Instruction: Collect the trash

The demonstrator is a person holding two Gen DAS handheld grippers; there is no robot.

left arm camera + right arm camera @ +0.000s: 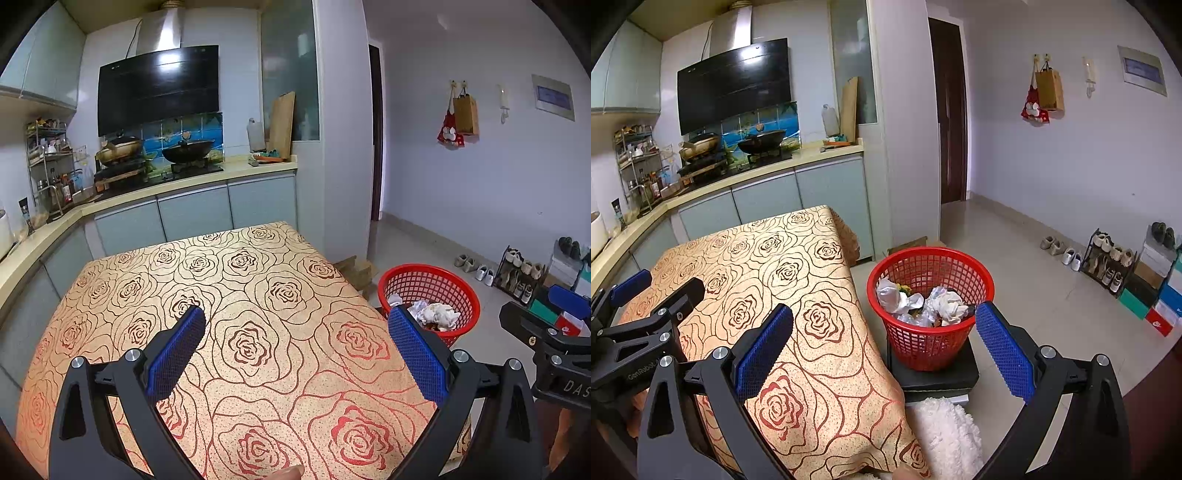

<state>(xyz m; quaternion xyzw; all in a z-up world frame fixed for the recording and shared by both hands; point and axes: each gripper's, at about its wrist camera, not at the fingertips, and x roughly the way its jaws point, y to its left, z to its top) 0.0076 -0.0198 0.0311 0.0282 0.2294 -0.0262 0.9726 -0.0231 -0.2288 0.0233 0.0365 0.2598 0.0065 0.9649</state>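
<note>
While I hold both grippers, left gripper (295,350) and right gripper (884,345), jaws apart over the rose tablecloth (258,295), kitchen behind, red basket (929,332) holds trash (943,302); "GenRobot" partly readable.

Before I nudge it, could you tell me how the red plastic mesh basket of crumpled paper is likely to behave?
The red plastic mesh basket probably is light: thin lattice walls, crumpled white paper inside. It tapers to a narrower base on a raised black platform, so a high push may tip it. The wall likely flexes.

One red basket (929,310), two woks (188,149)
</note>
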